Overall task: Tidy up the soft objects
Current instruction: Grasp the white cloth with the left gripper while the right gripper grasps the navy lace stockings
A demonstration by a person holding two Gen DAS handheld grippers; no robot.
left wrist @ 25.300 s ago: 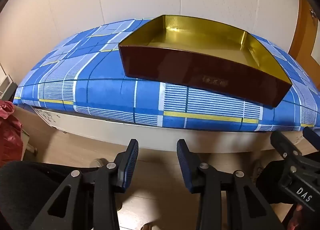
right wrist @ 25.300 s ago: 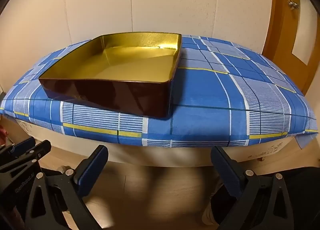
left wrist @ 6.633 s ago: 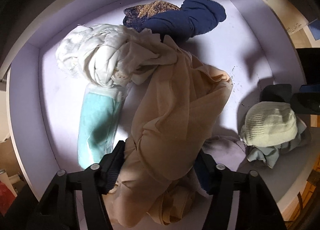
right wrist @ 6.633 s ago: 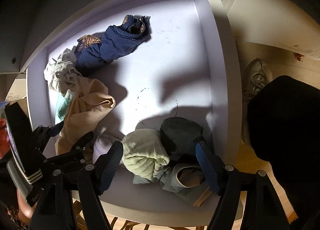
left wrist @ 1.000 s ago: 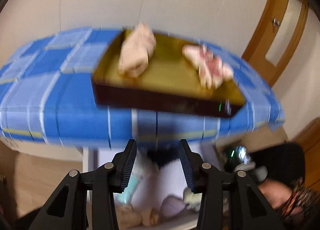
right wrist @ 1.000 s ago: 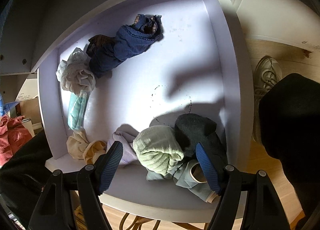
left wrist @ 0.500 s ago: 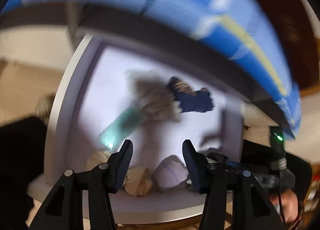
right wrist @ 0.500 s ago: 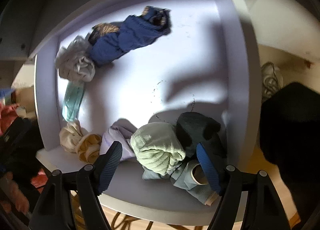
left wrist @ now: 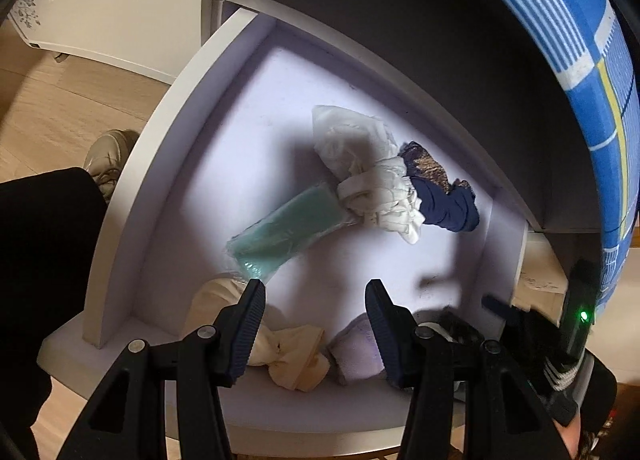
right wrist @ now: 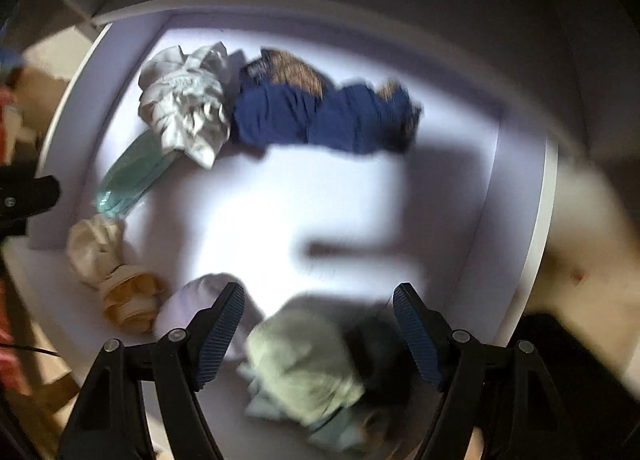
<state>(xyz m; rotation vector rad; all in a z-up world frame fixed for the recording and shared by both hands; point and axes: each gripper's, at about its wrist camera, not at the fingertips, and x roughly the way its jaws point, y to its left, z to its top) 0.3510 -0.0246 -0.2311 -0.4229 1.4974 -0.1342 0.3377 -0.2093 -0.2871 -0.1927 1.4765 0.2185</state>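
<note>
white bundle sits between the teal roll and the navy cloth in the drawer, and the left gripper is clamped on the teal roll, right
Not quite. The left gripper holds nothing: the left wrist view shows its jaws apart, short of the teal roll. The white bundle does sit between the roll and the navy cloth in the drawer.

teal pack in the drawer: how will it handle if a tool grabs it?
The teal pack looks glossy, probably film-wrapped, so likely slippery. It lies flat and long, so it may sag from one end. The white cloth overlaps its far end and may drag along.
</note>
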